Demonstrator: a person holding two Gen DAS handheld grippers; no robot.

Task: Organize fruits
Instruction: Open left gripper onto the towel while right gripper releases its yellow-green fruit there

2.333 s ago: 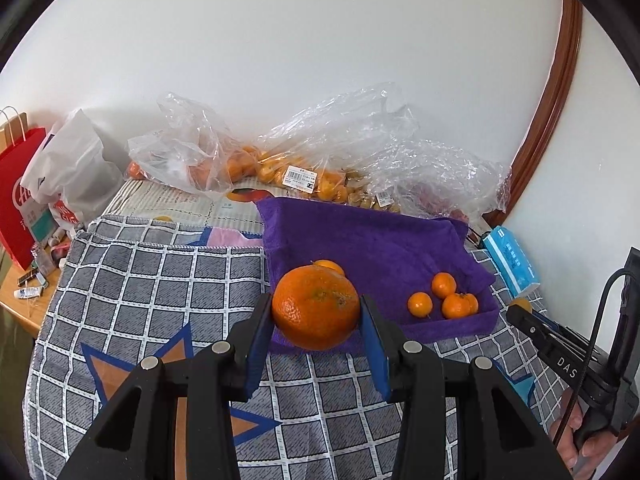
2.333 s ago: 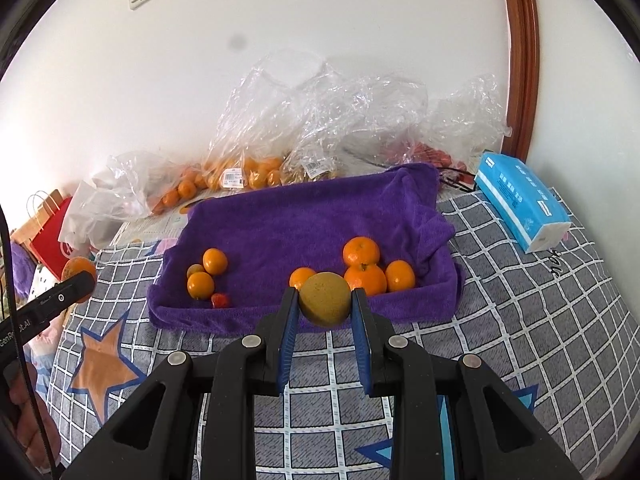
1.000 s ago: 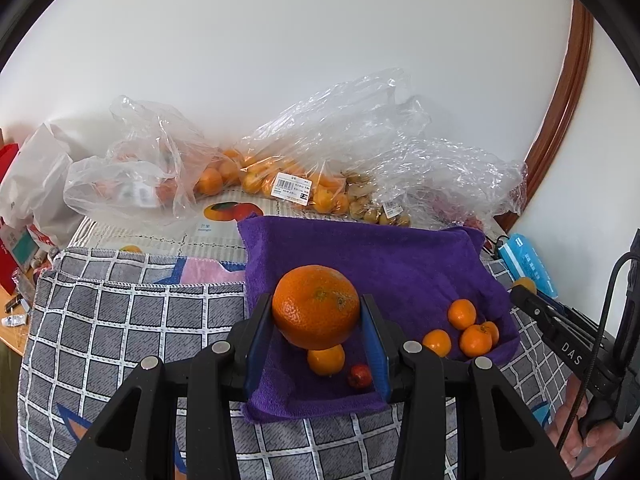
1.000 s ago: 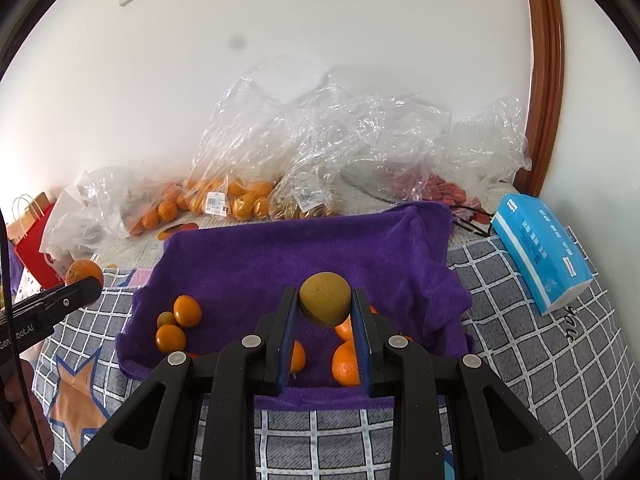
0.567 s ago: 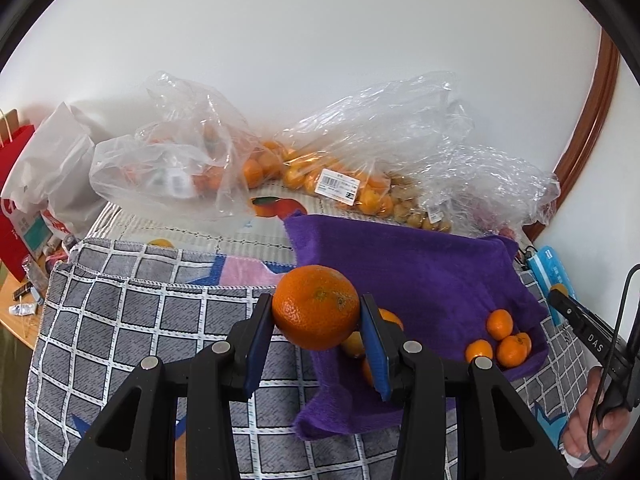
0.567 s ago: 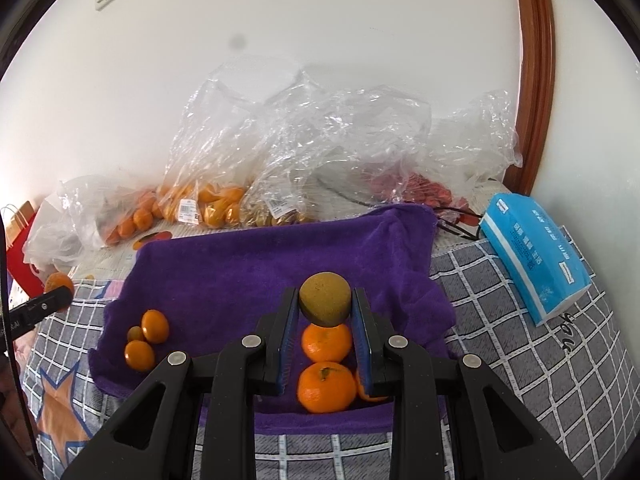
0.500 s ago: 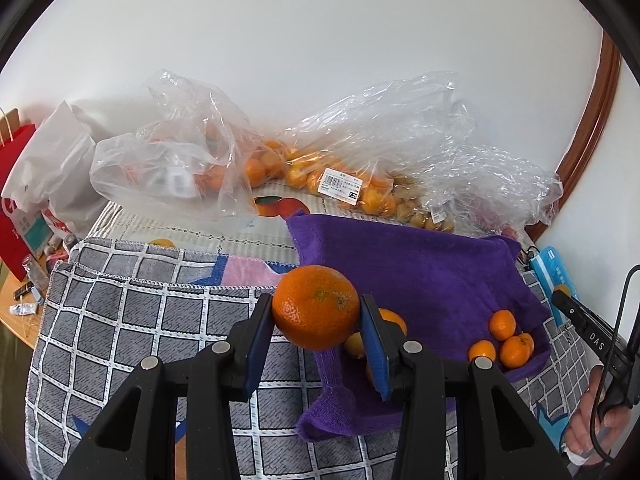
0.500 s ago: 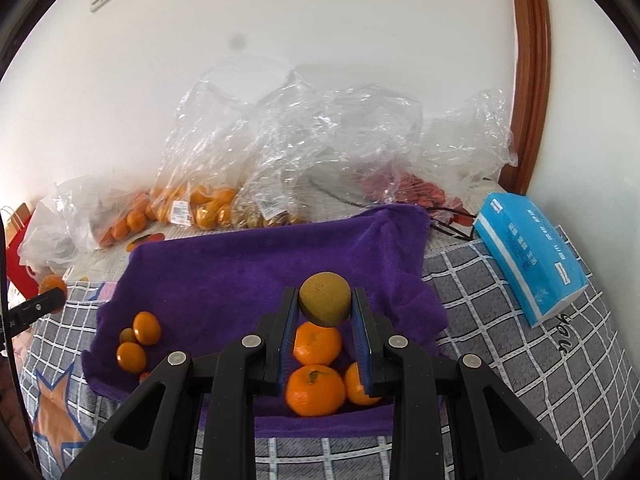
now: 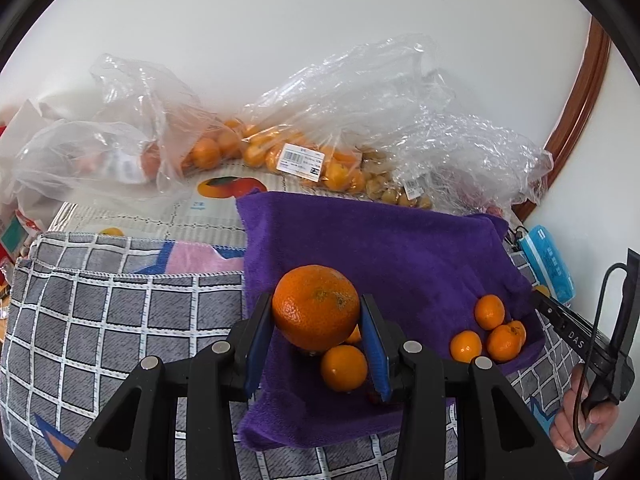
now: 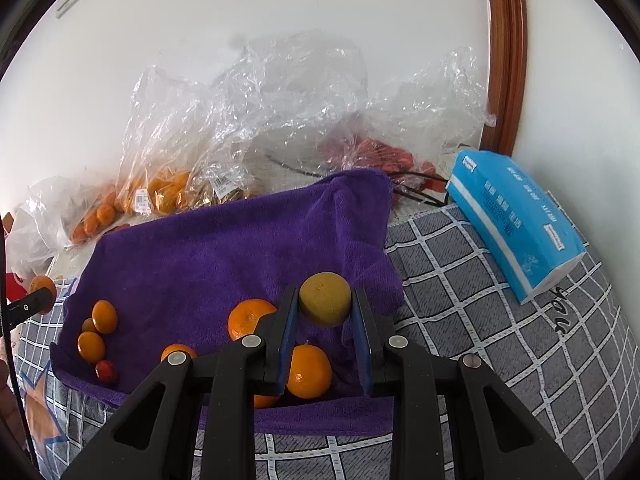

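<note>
Left gripper [image 9: 316, 322]: clamped on orange [image 9: 316, 306], above towel [image 9: 380, 248]
Right gripper [image 10: 325, 320]: clamped on yellow fruit [image 10: 325, 299], above towel
Bags [image 10: 256, 128]: oranges, red fruit
Towel's right cluster [image 9: 489, 330]: three

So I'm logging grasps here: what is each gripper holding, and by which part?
The left gripper pinches a large orange by its sides; the right gripper pinches a yellowish-green fruit by its sides.

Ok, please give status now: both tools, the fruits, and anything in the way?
Left tool shut on large orange. Right tool shut on yellow-green fruit. Both above purple towel. Small oranges lie right below the tools.
</note>
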